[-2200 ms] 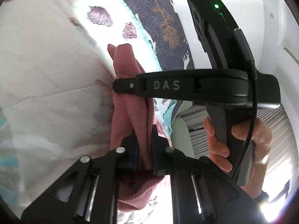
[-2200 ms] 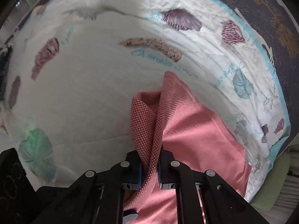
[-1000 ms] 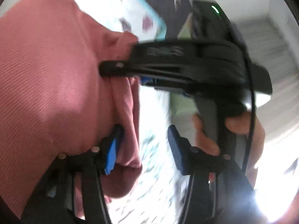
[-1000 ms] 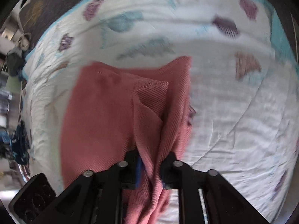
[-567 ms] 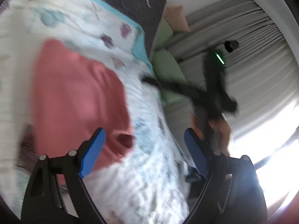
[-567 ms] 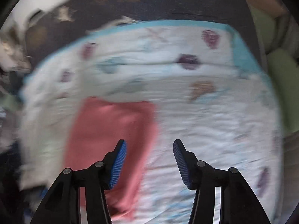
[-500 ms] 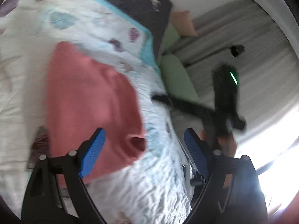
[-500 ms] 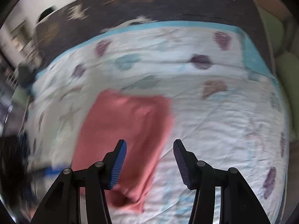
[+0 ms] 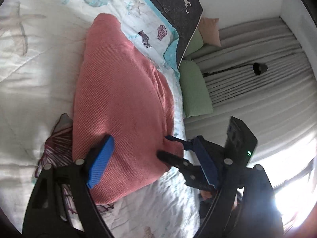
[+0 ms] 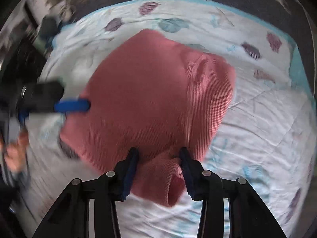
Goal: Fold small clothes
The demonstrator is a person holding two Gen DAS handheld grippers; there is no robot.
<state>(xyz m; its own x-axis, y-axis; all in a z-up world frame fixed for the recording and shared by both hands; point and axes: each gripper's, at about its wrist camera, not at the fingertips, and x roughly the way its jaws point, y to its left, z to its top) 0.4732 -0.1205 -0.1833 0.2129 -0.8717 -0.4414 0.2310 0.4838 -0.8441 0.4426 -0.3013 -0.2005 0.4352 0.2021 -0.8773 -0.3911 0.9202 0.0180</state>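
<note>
A salmon-pink knit garment [image 9: 122,99] lies folded flat on the white seashell quilt [image 9: 29,63]; it also shows in the right wrist view [image 10: 150,103]. My left gripper [image 9: 152,158] is open, its blue pads straddling the garment's near edge. My right gripper [image 10: 158,164] is open, its jaws around a folded corner at the garment's near end, not pinching it. The right gripper's fingers [image 9: 178,154] show in the left wrist view at the garment's right corner. The left gripper's blue pad [image 10: 71,106] shows in the right wrist view at the garment's left side.
A dark patterned blanket [image 9: 174,6] covers the head of the bed. Green pillows [image 9: 195,91] and a peach pillow [image 9: 210,29] lie beside grey curtains [image 9: 257,75]. A black lamp [image 9: 259,67] hangs by the curtain. Bright window light comes from the lower right.
Both grippers let go of the garment, opened and pulled back. The garment now lies flat on the quilt, and both grippers have come back down to its near edge.
</note>
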